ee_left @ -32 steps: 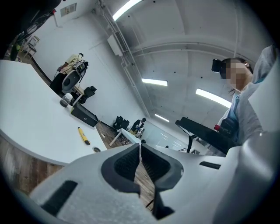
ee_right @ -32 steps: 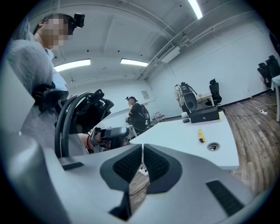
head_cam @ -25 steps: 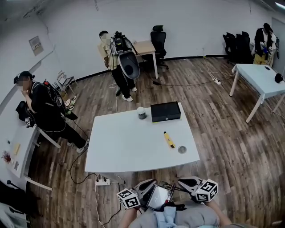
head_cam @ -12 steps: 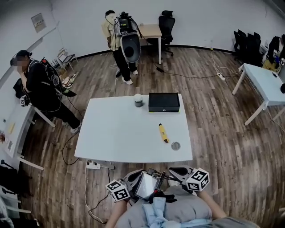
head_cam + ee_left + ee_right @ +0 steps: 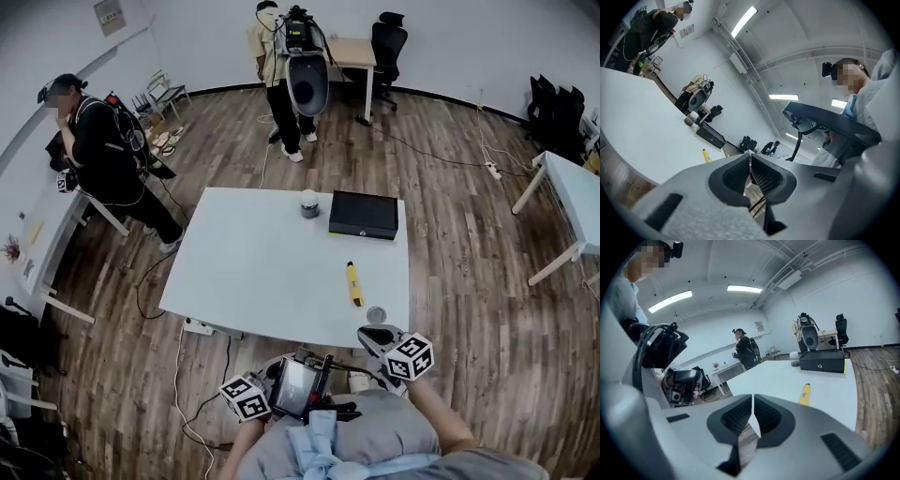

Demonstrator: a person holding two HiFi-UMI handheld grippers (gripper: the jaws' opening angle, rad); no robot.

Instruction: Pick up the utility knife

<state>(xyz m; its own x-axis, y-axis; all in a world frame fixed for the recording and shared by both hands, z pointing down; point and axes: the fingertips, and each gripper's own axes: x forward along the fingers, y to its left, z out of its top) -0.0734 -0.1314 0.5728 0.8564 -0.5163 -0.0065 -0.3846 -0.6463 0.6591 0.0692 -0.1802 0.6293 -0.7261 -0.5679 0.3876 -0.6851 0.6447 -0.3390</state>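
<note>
Head view first: the slim yellow plastic utility knife (image 5: 354, 283) lies flat on the white rectangular table (image 5: 253, 272), on the near right part. It sits between the flat black box (image 5: 364, 215) at the far side and a small round grey disc (image 5: 377, 315) just beside its near end. The right hand-held gripper (image 5: 375, 336) is at the table's near edge, right by that disc. The left hand-held gripper (image 5: 281, 373) hangs off the table, close to the person's body.

Left gripper view: the jaws are pressed together with nothing between them, and the utility knife (image 5: 707, 155) is well apart from them, out on the table.

Right gripper view: same deal, jaws together and empty. The utility knife (image 5: 805, 393) lies ahead, slightly right, running lengthways away from the jaws.

My guess is it's light and stiff, with a smooth shell that could skate on the tabletop. I'd pinch it across the narrow sides at mid-body, coming in low. Can't tell if the blade is out.
</note>
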